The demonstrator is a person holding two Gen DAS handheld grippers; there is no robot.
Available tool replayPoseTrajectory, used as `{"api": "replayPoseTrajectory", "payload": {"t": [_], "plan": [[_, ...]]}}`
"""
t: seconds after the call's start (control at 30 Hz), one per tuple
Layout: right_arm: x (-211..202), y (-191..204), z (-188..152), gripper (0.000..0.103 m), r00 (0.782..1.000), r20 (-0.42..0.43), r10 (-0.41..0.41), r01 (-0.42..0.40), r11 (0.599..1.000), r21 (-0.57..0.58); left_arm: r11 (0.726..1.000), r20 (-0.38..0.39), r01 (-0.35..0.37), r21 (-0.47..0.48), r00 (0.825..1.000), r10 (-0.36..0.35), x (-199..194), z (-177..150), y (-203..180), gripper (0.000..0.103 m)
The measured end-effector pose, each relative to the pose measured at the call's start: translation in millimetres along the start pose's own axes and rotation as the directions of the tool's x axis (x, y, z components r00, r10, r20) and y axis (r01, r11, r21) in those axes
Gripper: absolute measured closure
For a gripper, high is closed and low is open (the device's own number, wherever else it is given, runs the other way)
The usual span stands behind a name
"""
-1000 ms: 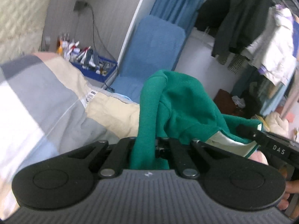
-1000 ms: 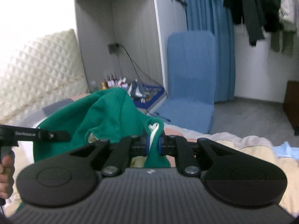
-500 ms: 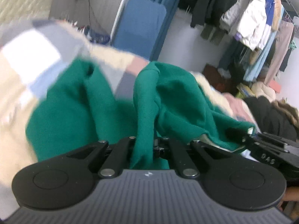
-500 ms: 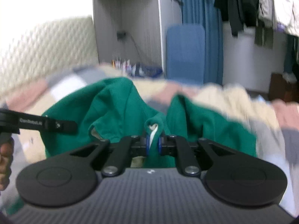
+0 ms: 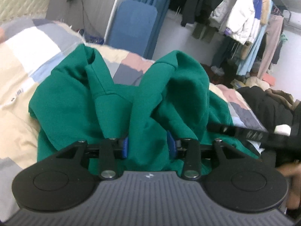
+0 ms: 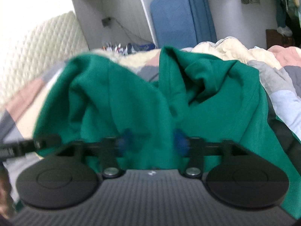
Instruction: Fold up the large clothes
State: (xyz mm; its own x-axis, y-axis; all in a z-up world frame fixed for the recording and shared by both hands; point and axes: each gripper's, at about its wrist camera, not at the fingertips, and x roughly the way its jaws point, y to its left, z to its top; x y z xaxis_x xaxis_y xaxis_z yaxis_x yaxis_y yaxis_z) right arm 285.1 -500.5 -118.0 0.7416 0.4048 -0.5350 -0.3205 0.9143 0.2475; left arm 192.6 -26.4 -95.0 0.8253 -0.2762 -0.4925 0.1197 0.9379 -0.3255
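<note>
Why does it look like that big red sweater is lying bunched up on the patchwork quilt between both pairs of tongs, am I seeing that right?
Nearly. The sweater is green, not red, as the left wrist view shows plainly. The rest holds: it lies bunched on the patchwork quilt, with cloth between the left tongs and between the right tongs, whose jaws have just been opening.

The left claw (image 5: 148, 145) is pointing forward and slightly downward. Its jaws have just been opening and are standing apart, with green cloth lying loosely between the blue pads (image 5: 125, 145). The right claw (image 6: 152, 141) is pointing the same way; its jaws have also just been opening, wider, with cloth between them. Each claw is showing at the edge of the other's view, with fingers (image 5: 289, 175) gripping its handle.
</note>
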Motion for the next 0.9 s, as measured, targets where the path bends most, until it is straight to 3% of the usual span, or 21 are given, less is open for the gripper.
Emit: {"api": "replayPoseTrajectory", "payload": {"t": [0.1, 0.23, 0.4, 0.47, 0.57, 0.67, 0.7, 0.77, 0.83, 0.9], "plan": [[-11.9, -1.2, 5.3, 0.029, 0.998, 0.044, 0.039, -0.04, 0.999, 0.032, 1.0, 0.04, 0.021, -0.019, 0.999, -0.021, -0.5, -0.5, 8.2, 0.055], [-17.6, 10.1, 22.4, 0.022, 0.987, 0.112, 0.118, -0.121, 0.992, 0.025, 0.999, 0.034, 0.034, -0.015, 0.999, -0.033, 3.9, -1.4, 16.6, 0.055], [10.1, 36.8, 56.9, 0.021, 0.976, 0.118, 0.184, -0.185, 0.983, 0.002, 0.995, 0.027, 0.07, -0.064, 0.997, -0.069, 17.0, 4.4, 28.2, 0.055], [24.6, 48.0, 68.2, 0.02, 0.978, 0.116, 0.174, -0.173, 0.985, -0.013, 0.992, 0.015, 0.082, -0.091, 0.997, -0.081, 21.9, 3.8, 32.6, 0.055], [57.6, 64.2, 77.9, 0.02, 0.987, 0.053, 0.151, -0.148, 0.988, -0.052, 0.993, 0.004, 0.083, -0.084, 0.997, -0.083, 27.3, 2.5, 34.9, 0.055], [93.0, 66.5, 76.8, 0.023, 0.985, -0.081, 0.155, -0.157, 0.987, -0.022, 0.991, 0.005, 0.094, -0.096, 0.996, -0.094, 29.1, 3.5, 37.8, 0.055], [100.6, 66.2, 75.0, 0.029, 0.981, -0.116, 0.157, -0.16, 0.987, -0.017, 0.99, 0.006, 0.099, -0.103, 0.995, -0.099, 29.5, 4.5, 39.2, 0.055], [105.3, 71.1, 71.5, 0.071, 0.978, -0.166, 0.129, -0.141, 0.988, -0.067, 0.988, 0.007, 0.107, -0.116, 0.994, -0.107, 30.1, 6.8, 41.6, 0.055], [98.5, 76.4, 65.6, 0.09, 0.976, -0.192, 0.098, -0.123, 0.984, -0.126, 0.984, 0.012, 0.125, -0.126, 0.992, -0.124, 28.6, 9.7, 43.7, 0.055], [79.3, 81.7, 61.9, 0.094, 0.978, -0.181, 0.105, -0.136, 0.976, -0.167, 0.979, 0.026, 0.151, -0.133, 0.988, -0.149, 22.6, 11.8, 45.2, 0.055]]}}
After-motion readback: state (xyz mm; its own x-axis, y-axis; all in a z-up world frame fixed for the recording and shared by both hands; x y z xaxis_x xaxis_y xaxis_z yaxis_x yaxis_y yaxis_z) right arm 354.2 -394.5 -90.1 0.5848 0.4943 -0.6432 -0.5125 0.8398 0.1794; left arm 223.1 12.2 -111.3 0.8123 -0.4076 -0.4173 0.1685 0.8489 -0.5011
